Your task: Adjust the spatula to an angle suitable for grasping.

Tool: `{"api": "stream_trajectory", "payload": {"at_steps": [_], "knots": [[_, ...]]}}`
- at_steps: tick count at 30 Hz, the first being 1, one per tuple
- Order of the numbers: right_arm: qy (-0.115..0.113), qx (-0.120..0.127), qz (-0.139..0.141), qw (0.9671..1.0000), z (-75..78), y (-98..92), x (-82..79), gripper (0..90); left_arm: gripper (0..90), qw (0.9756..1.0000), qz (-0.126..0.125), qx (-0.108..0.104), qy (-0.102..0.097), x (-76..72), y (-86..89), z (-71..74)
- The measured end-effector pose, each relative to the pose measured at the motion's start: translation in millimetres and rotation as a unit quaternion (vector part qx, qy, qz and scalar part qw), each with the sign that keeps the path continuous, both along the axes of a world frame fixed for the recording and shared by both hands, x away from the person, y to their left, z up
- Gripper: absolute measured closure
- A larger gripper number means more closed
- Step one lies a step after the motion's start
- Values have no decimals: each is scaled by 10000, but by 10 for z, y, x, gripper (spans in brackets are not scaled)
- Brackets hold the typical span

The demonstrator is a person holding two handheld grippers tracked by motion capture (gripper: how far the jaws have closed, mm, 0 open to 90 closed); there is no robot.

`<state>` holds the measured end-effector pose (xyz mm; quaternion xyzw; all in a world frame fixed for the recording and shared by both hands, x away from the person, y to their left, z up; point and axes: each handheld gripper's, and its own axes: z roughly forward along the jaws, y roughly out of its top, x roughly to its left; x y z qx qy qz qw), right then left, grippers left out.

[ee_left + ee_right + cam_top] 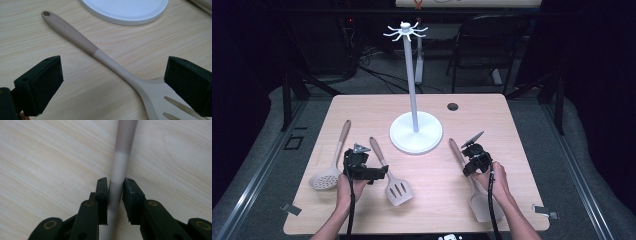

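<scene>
On the wooden table (362, 107), the right gripper (470, 161) sits at about four o'clock from the white stand (416, 131), over the handle of a plain turner (479, 205). In the right gripper view its jaws bracket that handle (117, 185) closely, pads right against its sides; it looks pinched, though a sliver of gap on one side may remain. The turner lies flat on the wood, handle toward eleven o'clock, blade toward the near edge.

The left gripper (379, 173) rests at about seven o'clock from the stand, jaws spread wide. In the left gripper view the slotted spatula (105, 60) lies on the table between the two pads without touching either. Its handle end points toward the stand's round base (125, 12).

A skimmer (332, 165) lies at nine o'clock from the left gripper, just beside it, untouched.
</scene>
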<state>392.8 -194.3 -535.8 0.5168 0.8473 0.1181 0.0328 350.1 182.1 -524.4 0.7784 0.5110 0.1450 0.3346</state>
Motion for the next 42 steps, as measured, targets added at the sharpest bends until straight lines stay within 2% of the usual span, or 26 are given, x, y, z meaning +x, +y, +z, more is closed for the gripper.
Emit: {"api": "stream_trajectory", "payload": {"at_steps": [3,6,9,11,13,14,15,19,21,23,24,25,27,29,32,33,37,38,42], "knots": [[67,-46,121,9999,-14,15,-34,783,20,10000,-36,30,9,2,-5,2],[24,-41,130,9999,-23,26,-41,776,21,10000,-44,15,6,4,-15,-2],[40,154,105,9998,-30,17,-53,757,21,10000,-62,22,2,6,-17,2],[-30,145,102,9998,-26,26,-64,755,21,10000,-75,12,10,8,-19,1],[13,119,146,9998,-8,32,-63,756,21,10000,-86,5,31,9,-20,0],[-118,209,36,9997,-40,47,-73,757,21,10000,-77,-1,28,9,-25,-2],[-27,78,165,9998,-24,36,-56,759,22,10000,-61,2,11,9,-30,-6],[-75,145,75,9998,-80,45,-45,769,22,10000,-49,-4,9,8,-35,-8],[-47,105,92,9999,-82,49,-41,777,23,10000,-64,-3,37,9,-30,-6],[-2,105,-4,9999,-74,30,-37,784,23,10000,-54,-29,45,10,-24,-12],[42,286,-130,9995,-86,-5,-28,785,23,10000,-63,-31,39,13,-19,-14],[42,286,-130,9995,-86,-5,-28,785,23,10000,-55,-31,44,16,-15,-16],[93,435,-142,9989,-93,-39,-16,786,22,10000,-32,-55,57,17,-12,-20],[51,415,-288,9987,-87,-52,-13,786,22,10000,-35,-54,45,17,-7,-19],[17,549,-326,9980,-43,-111,-26,786,21,10000,-32,-60,25,10,-1,-13],[-116,572,-458,9972,-38,-103,-45,786,21,10000,-44,-55,25,9,3,-13],[-136,553,-274,9980,36,-121,-52,786,11,9999,-18,-158,19,1,6,-2],[-207,648,-328,9971,42,-108,-62,786,5,9998,-5,-195,-17,0,4,1],[-393,744,-219,9962,107,-98,-79,786,1,9996,5,-273,-76,2,13,11]]}}
